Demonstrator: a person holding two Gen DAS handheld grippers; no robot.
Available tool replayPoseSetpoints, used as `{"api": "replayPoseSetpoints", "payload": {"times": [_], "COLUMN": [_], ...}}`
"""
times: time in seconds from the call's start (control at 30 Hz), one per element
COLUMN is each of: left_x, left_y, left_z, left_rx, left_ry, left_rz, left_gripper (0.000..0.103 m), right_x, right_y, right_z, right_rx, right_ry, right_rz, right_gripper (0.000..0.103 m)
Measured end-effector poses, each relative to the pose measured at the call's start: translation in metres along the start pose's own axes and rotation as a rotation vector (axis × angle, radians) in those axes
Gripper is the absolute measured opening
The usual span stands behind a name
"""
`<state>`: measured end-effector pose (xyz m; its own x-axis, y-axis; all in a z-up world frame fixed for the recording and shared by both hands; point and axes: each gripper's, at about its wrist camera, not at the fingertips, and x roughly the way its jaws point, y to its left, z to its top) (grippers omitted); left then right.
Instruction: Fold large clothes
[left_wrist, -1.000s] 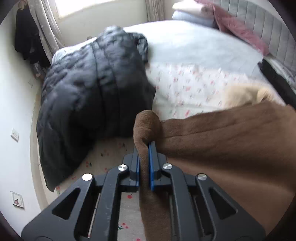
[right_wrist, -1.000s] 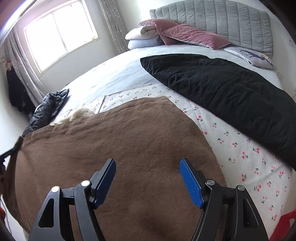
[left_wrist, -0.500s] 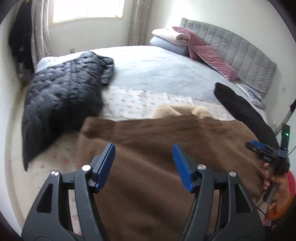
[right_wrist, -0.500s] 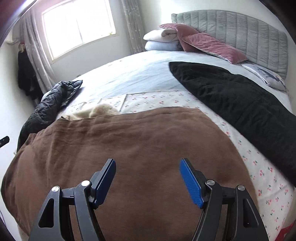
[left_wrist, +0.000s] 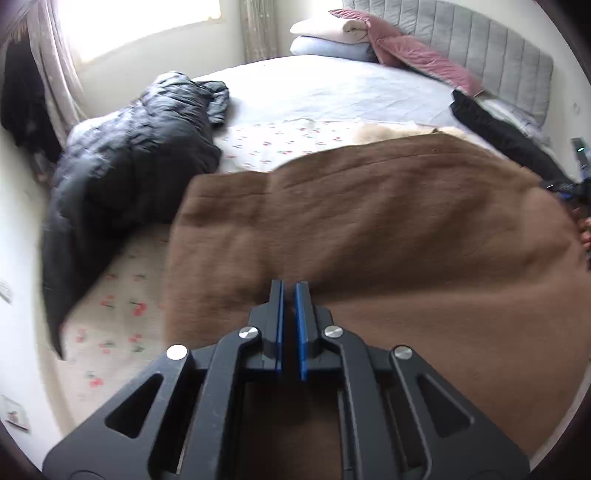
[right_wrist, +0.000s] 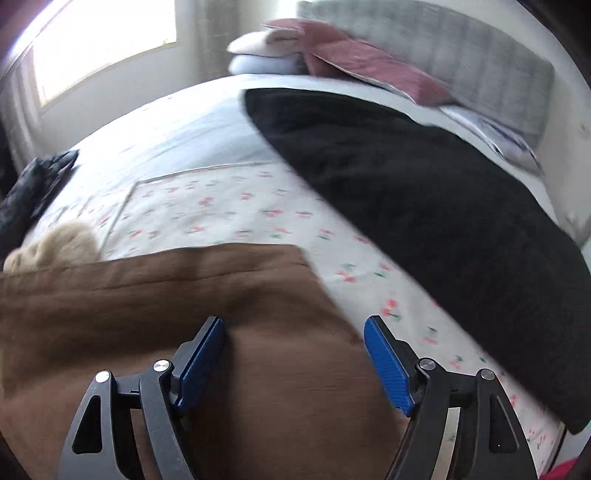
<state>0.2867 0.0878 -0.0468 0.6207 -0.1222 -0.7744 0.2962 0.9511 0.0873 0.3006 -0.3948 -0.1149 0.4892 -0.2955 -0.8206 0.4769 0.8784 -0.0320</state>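
Left gripper (left_wrist: 289, 291): jaws, spread wide half a second ago, have been brought together again over the near part of the brown garment (left_wrist: 369, 229); whether a fold of cloth is pinched between them cannot be told.

Brown garment: laid flat across the near part of the cherry-print sheet (right_wrist: 229, 206), no longer bunched at the left corner as a second ago; one fold is judged complete, the next being started.

Right gripper (right_wrist: 295, 354): jaws have just been widened further and stand spread above the garment's right portion, nothing gripped.

Black blanket (right_wrist: 424, 206): further right, apart from the garment.
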Motion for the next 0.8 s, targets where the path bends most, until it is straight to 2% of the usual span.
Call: {"api": "replayPoseSetpoints", "payload": {"times": [0.07, 0.1, 0.13, 0.2, 0.27, 0.37, 0.4, 0.47, 0.53, 0.57, 0.67, 0.8], "left_x": [-0.011, -0.017, -0.027, -0.039, -0.039, -0.019, -0.011, -0.014, -0.027, -0.034, -0.062, -0.099], "left_y": [-0.010, -0.017, -0.026, -0.043, -0.055, -0.060, -0.054, -0.035, -0.019, -0.015, -0.015, -0.031], "left_z": [0.008, 0.011, 0.014, 0.016, 0.013, -0.005, -0.014, -0.027, -0.032, -0.035, -0.050, -0.063], "left_rx": [0.010, 0.014, 0.013, 0.008, 0.000, 0.000, -0.013, -0.079, -0.145, -0.159, -0.204, -0.249], "left_ry": [0.005, -0.016, -0.064, -0.106, -0.091, -0.014, 0.018, -0.001, -0.001, 0.006, 0.006, 0.017], "left_rz": [0.076, 0.080, 0.053, -0.032, -0.094, -0.062, -0.048, -0.082, -0.057, -0.049, -0.046, -0.069], "left_gripper": [0.042, 0.071, 0.081, 0.082, 0.085, 0.088, 0.088, 0.088, 0.088, 0.088, 0.088, 0.089], "right_x": [-0.017, -0.025, -0.038, -0.060, -0.078, -0.089, -0.085, -0.072, -0.070, -0.074, -0.106, -0.160], "right_y": [-0.018, -0.017, -0.011, 0.007, 0.034, 0.059, 0.063, 0.051, 0.027, 0.018, 0.007, 0.013], "right_z": [-0.003, -0.003, -0.007, -0.017, -0.033, -0.062, -0.070, -0.083, -0.089, -0.091, -0.099, -0.116], "right_rx": [0.042, 0.035, 0.014, -0.033, -0.094, -0.178, -0.196, -0.189, -0.128, -0.097, -0.066, -0.111], "right_ry": [-0.023, -0.039, -0.058, -0.081, -0.078, -0.045, -0.027, 0.007, 0.003, 0.003, -0.019, -0.091], "right_rz": [0.008, 0.022, 0.046, 0.107, 0.198, 0.277, 0.267, 0.233, 0.229, 0.199, 0.201, 0.207], "right_gripper": [0.079, 0.079, 0.080, 0.080, 0.080, 0.080, 0.080, 0.080, 0.080, 0.080, 0.080, 0.080]}}
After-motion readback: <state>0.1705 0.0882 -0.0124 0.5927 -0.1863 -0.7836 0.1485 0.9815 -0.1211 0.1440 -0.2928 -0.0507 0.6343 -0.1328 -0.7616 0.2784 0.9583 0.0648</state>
